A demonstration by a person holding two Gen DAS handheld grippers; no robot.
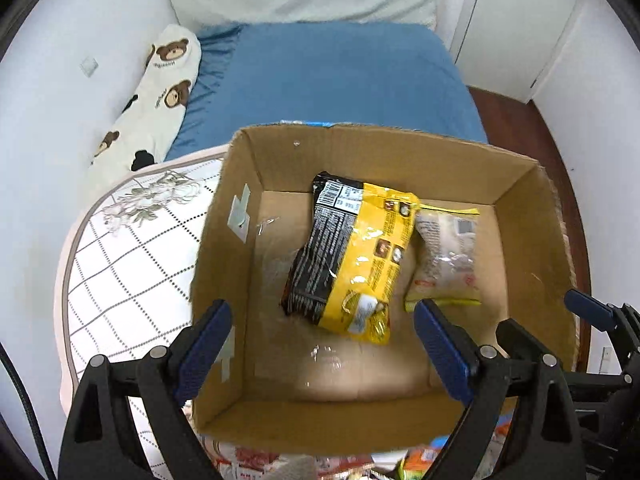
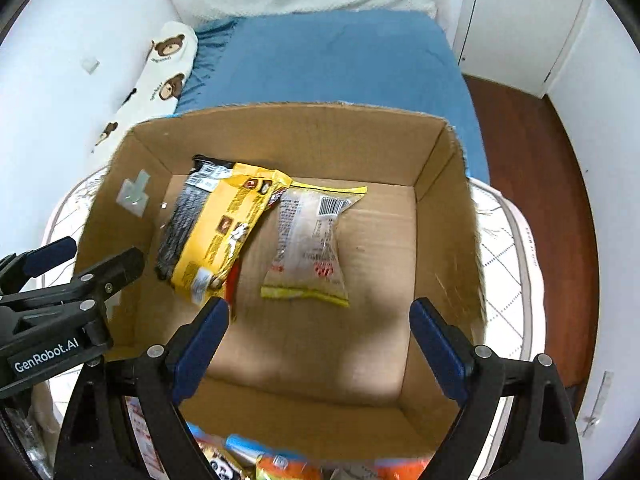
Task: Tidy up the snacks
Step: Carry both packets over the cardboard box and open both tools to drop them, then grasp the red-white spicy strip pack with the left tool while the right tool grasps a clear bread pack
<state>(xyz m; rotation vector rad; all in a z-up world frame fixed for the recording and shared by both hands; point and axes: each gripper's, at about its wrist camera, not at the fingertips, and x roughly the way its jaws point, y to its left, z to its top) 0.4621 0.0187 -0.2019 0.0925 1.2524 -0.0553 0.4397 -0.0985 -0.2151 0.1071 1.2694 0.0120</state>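
An open cardboard box (image 1: 516, 184) (image 2: 444, 184) sits on the bed. Inside lie a yellow-and-black snack bag (image 1: 352, 252) (image 2: 216, 232) and, right of it, a clear bag with yellow edges (image 1: 448, 256) (image 2: 312, 244); the yellow-and-black bag overlaps its left side. My left gripper (image 1: 322, 344) hangs open above the box's near left part, nothing between its blue pads. My right gripper (image 2: 320, 344) is open over the box's near middle, also empty. Each gripper shows at the edge of the other's view. More snack packets (image 2: 276, 464) (image 1: 416, 460) lie below the box's near wall.
The box rests on a checked quilt (image 1: 132, 264) over a blue bed sheet (image 1: 344, 76). A bear-print pillow (image 1: 156, 92) lies along the left wall. A red-brown floor (image 2: 532, 184) and white doors are at the right.
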